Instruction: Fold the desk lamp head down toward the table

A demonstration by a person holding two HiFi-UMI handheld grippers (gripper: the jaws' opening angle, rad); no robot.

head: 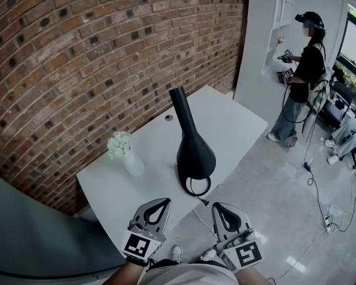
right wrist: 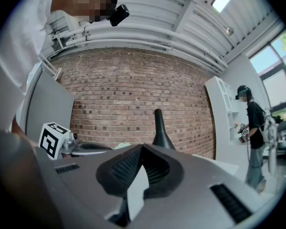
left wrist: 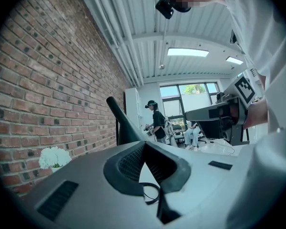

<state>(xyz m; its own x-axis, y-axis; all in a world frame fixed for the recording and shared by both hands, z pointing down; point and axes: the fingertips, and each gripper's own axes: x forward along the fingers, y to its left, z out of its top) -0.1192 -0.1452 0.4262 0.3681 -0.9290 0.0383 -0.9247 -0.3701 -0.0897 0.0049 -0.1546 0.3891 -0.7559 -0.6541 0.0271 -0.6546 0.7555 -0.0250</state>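
L gripper [head: 161,205] & R gripper [head: 218,208]: jaws clenched, nothing btwn. Desk lamp [head: 194,152] upright on table [head: 240,125], ahead of both jaw tips, apart, untouched.

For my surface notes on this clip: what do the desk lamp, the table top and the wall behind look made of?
Desk lamp: smooth black shell with a dull sheen, plastic or painted metal; can't tell which. Table top: flat, plain white, matte, likely laminate or painted board. Wall: bare red brick, mortar joints visible.
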